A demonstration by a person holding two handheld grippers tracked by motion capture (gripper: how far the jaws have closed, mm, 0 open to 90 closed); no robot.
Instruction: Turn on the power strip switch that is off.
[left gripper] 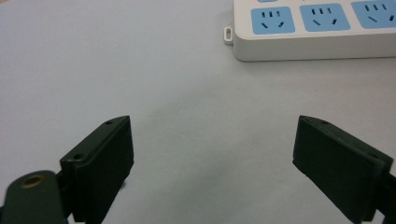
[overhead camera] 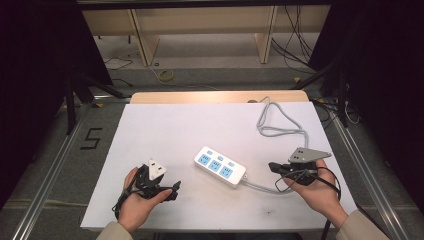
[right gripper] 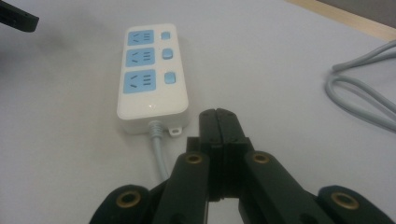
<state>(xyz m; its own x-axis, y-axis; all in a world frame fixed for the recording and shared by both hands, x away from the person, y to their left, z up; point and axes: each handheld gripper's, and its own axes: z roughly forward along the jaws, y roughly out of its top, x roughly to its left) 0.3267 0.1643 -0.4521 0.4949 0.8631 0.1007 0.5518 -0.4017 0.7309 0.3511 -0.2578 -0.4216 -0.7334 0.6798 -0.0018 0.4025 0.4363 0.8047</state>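
best to bring left gripper [overhead camera: 172, 190] — jaws wide, empty — squarely toward power strip [overhead camera: 220, 166], right gripper [overhead camera: 274, 167] closed, empty.

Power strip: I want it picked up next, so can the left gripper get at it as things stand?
Probably yes. The left gripper is open, its jaws wide apart, and bare white table lies between it and the power strip; nothing blocks the way.
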